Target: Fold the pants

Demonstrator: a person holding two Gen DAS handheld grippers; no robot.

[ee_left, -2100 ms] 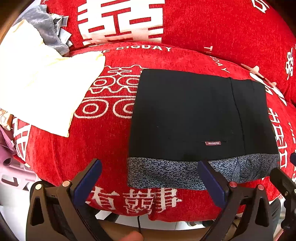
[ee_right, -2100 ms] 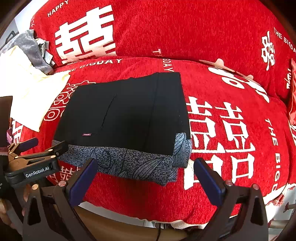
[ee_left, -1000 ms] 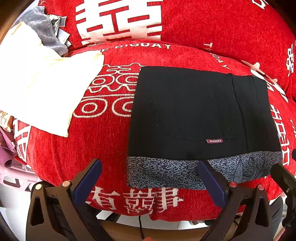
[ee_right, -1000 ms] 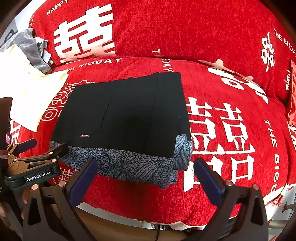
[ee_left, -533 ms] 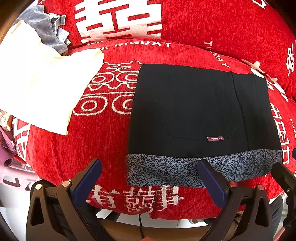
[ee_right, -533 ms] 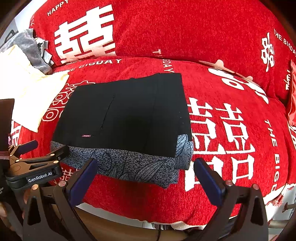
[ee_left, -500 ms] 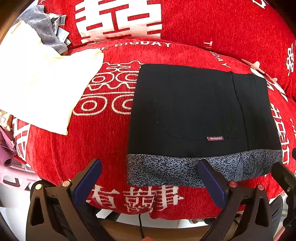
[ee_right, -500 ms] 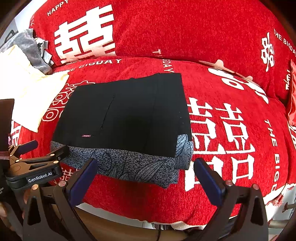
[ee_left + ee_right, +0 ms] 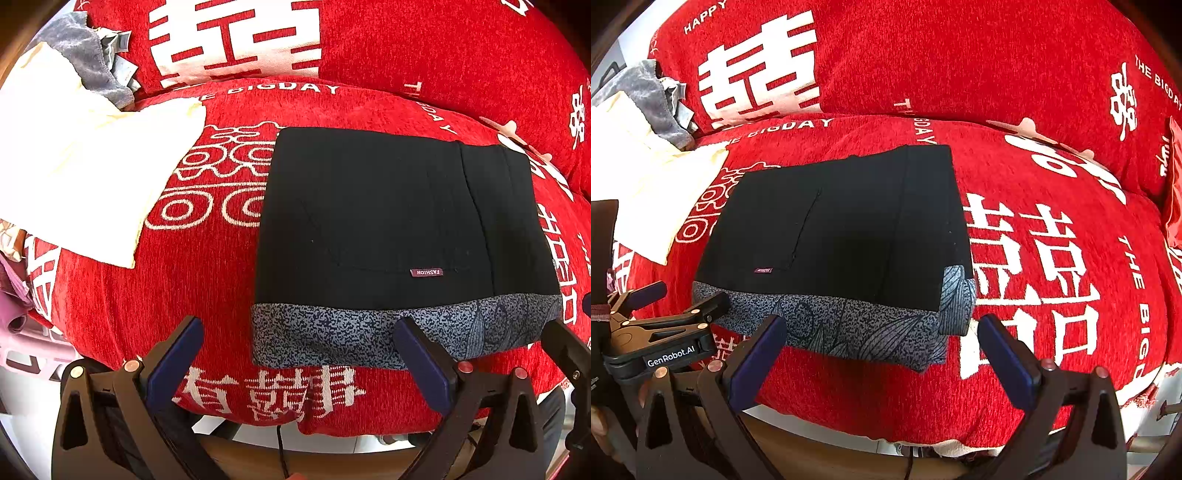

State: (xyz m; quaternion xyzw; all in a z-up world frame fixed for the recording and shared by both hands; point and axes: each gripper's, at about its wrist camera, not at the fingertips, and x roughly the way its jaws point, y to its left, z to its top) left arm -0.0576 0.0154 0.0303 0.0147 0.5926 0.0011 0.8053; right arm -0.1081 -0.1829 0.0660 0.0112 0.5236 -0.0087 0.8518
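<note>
Left wrist: pants [image 9: 399, 221] sit folded on sofa [image 9: 184, 295]. My left claw [image 9: 299, 354] and right claw [image 9: 879, 350] agape, empty. Fold looks finished; next I'd square edges.

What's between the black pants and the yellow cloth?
Only bare red cover, with white ring patterns, lies between the pants and the cloth, in the left wrist view.
</note>
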